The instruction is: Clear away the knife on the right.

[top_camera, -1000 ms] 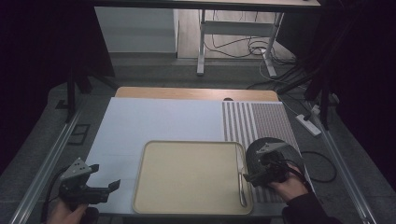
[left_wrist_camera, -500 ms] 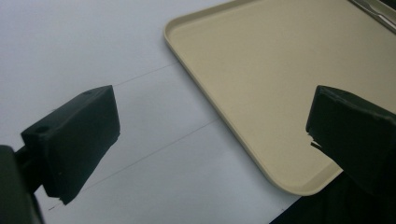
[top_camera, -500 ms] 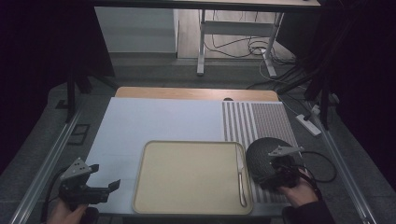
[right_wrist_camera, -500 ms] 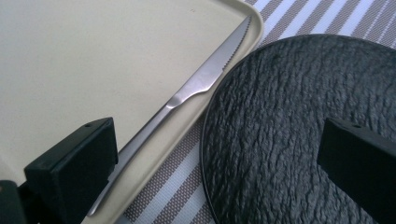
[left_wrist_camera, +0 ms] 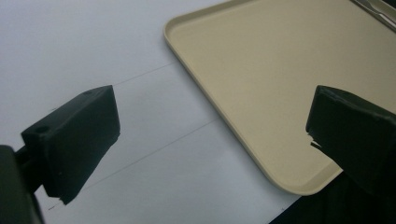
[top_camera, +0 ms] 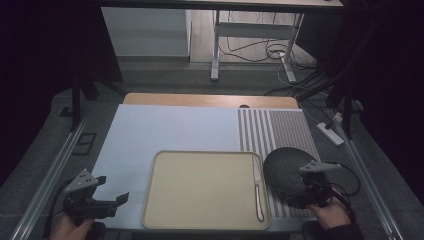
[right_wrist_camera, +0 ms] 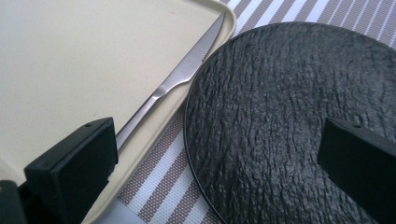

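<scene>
A shallow beige plastic tray (top_camera: 205, 189) with rounded corners lies near the front edge of the desk (top_camera: 150, 131), resting on a pale blue-white sheet that covers most of the desk top. To the tray's right a placemat (top_camera: 280, 130) with brown and white stripes covers the remaining part of the surface. A round black plate (top_camera: 286, 170) with a rough, wrinkled texture sits on that placemat, its left rim just beside the tray's right edge.

A silver table knife (top_camera: 258, 192) with a serrated blade lies inside the tray along its right wall. In the right gripper view the knife (right_wrist_camera: 180, 81) runs lengthwise next to the tray rim (right_wrist_camera: 154, 144), with the plate's edge (right_wrist_camera: 289, 121) close alongside it.

The left gripper (top_camera: 112, 202) is held at the front left corner of the desk, over the pale sheet and just left of the tray. Its jaws stand wide apart and hold nothing; between them show the sheet and the tray's near corner (left_wrist_camera: 261, 93).

The right gripper (top_camera: 307, 192) hovers over the near right part of the black plate. Its jaws are also spread apart and empty, one above the tray's edge and the other above the plate.
</scene>
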A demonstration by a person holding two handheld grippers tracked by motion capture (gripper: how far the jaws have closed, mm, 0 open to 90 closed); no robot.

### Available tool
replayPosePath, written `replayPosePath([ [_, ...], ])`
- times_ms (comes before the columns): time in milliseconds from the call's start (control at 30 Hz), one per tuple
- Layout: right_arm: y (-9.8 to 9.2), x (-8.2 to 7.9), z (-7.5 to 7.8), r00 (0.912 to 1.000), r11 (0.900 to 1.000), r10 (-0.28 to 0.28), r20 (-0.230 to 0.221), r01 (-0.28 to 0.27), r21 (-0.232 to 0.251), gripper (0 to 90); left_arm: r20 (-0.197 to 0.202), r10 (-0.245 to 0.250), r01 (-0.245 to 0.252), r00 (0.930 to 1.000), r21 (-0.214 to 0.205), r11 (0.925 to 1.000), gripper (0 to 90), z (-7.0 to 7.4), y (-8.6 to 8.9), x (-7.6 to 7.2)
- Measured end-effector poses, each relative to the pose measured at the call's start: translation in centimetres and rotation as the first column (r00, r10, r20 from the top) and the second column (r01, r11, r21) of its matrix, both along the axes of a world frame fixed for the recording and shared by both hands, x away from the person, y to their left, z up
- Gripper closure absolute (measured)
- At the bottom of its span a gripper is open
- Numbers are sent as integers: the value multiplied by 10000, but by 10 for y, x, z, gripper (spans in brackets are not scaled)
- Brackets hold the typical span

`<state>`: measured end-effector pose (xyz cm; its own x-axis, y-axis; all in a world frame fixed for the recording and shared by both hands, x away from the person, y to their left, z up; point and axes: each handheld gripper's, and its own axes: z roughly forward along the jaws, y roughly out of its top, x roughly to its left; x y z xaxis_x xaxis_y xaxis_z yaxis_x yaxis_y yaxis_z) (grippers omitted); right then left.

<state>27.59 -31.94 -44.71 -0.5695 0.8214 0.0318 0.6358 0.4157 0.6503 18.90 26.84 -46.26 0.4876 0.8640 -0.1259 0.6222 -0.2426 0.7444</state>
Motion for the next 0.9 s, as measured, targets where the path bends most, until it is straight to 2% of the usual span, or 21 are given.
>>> replayPosePath([
  [467,-14,-9,4,9991,9990,-313,286,304,323,0,-22,14,-14,10000,-11,10000,24,0,0,0],
  [900,-24,-16,6,9975,9977,-589,379,576,354,0,-38,44,-44,10000,-53,10000,24,0,1,0],
])
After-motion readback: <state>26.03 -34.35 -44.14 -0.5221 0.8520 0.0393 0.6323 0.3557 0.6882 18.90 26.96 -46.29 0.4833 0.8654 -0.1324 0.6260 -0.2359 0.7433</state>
